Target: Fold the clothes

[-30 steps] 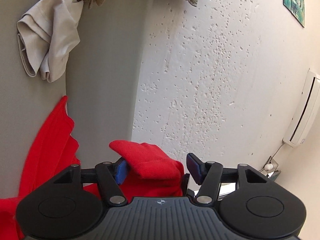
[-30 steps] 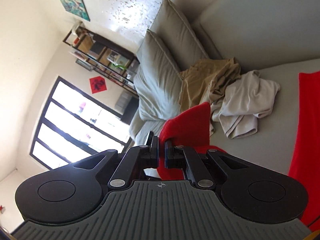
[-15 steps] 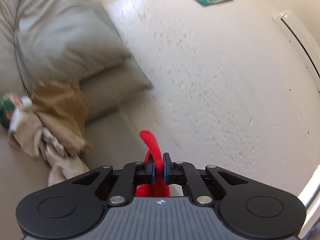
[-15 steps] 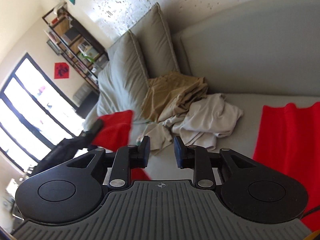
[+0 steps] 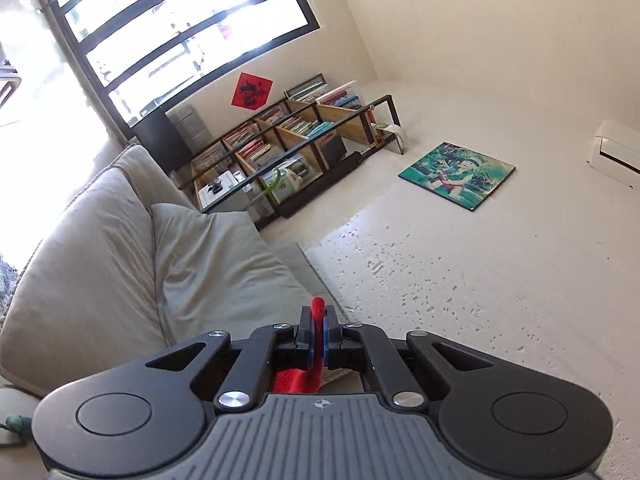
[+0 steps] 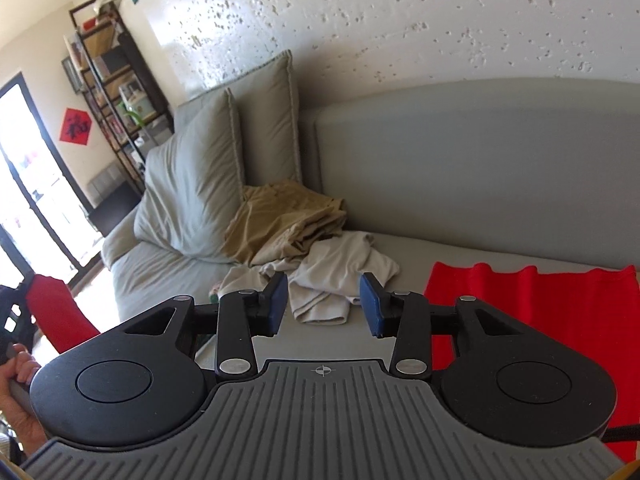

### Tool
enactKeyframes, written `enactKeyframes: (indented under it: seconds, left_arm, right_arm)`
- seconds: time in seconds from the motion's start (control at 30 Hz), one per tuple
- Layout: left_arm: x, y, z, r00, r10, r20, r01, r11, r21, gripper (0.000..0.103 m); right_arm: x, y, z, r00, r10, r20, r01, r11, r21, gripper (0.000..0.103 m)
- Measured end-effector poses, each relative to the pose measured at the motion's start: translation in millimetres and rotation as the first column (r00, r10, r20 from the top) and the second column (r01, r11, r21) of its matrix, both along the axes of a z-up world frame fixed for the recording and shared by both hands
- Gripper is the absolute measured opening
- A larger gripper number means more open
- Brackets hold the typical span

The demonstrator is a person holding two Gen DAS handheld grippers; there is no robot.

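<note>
My left gripper (image 5: 318, 334) is shut on a thin edge of the red cloth (image 5: 317, 312), which pokes up between the blue pads and hangs down under the jaws. In the right wrist view a corner of that red cloth (image 6: 56, 312) shows at far left, and a wide red stretch (image 6: 560, 304) lies flat on the grey sofa seat (image 6: 412, 256) at right. My right gripper (image 6: 324, 304) stands open and holds nothing, above the seat in front of a crumpled pale grey garment (image 6: 340, 276) and a tan garment (image 6: 288, 220).
Two grey cushions (image 6: 216, 168) lean at the sofa's left end. A black bookshelf (image 5: 288, 152) stands by the window (image 5: 168, 28). A picture (image 5: 456, 174) and an air conditioner (image 5: 616, 156) hang on the textured wall. A person's hand (image 6: 18, 376) shows at lower left.
My right gripper let go of the red cloth and opened wide. My left gripper shut on the cloth's edge and swung round towards the window and bookshelf.
</note>
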State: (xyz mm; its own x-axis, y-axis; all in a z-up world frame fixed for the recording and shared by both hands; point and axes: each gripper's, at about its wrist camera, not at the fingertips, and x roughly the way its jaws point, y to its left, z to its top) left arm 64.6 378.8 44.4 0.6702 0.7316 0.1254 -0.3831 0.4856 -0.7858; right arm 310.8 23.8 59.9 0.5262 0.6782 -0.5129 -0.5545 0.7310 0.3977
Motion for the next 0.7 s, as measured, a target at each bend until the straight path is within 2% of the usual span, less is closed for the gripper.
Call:
enactKeyframes:
  seconds: [0.1,0.17,0.2,0.23,0.27,0.3,0.37,0.43,0.5,0.57,0.6,0.67,0.7]
  left_arm:
    - [23,14,-15,0.996,-0.02,-0.084,0.018,1.0,-0.017,0.001]
    - [55,32,-38,0.964,-0.034,-0.264,0.019,0.998,-0.061,0.004]
    - [71,43,-54,0.927,-0.056,-0.37,0.013,0.993,-0.116,0.01]
    - [85,53,-76,0.885,-0.066,-0.46,-0.019,0.984,-0.177,0.031]
    - [93,60,-95,0.844,-0.074,-0.531,-0.062,0.97,-0.235,0.045]
    - [94,66,-109,0.81,-0.085,-0.58,-0.105,0.952,-0.286,0.045]
    - [94,78,-134,0.747,-0.112,-0.655,-0.193,0.907,-0.375,0.045]
    - [75,84,-138,0.764,-0.094,-0.638,-0.248,0.87,-0.425,0.047]
    - [55,80,-131,0.775,-0.051,-0.63,-0.283,0.863,-0.418,0.052]
    - [35,73,-116,0.775,-0.061,-0.629,-0.27,0.867,-0.418,0.054]
    - [26,68,-109,0.777,-0.083,-0.623,-0.246,0.872,-0.423,0.054]
    - [12,46,-99,0.784,-0.226,-0.579,-0.089,0.882,-0.464,0.059]
    - [4,35,-94,0.778,-0.296,-0.554,-0.009,0.877,-0.481,0.061]
  right_arm:
    - [0,3,-10,0.999,0.006,-0.036,-0.007,1.0,-0.013,0.043]
    - [-1,5,-17,0.998,0.012,-0.063,-0.014,1.0,-0.024,0.043]
    - [-1,6,-20,0.997,0.015,-0.076,-0.018,0.999,-0.029,0.043]
    - [-2,7,-24,0.996,0.018,-0.09,-0.021,0.999,-0.035,0.043]
    - [-2,7,-27,0.994,0.021,-0.104,-0.025,0.999,-0.039,0.047]
    - [-5,6,-30,0.992,0.023,-0.124,-0.027,0.999,-0.036,0.053]
    - [-14,1,-33,0.987,0.032,-0.158,-0.035,0.999,-0.022,0.054]
    - [-27,-10,-35,0.984,0.032,-0.177,-0.036,0.999,-0.023,0.054]
    - [-46,-22,-32,0.984,0.025,-0.177,-0.031,0.999,-0.032,0.054]
    - [-66,-34,-27,0.986,0.018,-0.168,-0.025,0.999,-0.042,0.054]
    - [-77,-42,-21,0.988,0.021,-0.154,-0.027,0.999,-0.039,0.054]
    - [-107,-58,-6,0.994,0.031,-0.106,-0.034,0.999,-0.022,0.055]
    - [-124,-68,1,0.996,0.04,-0.077,-0.04,0.999,-0.007,0.059]
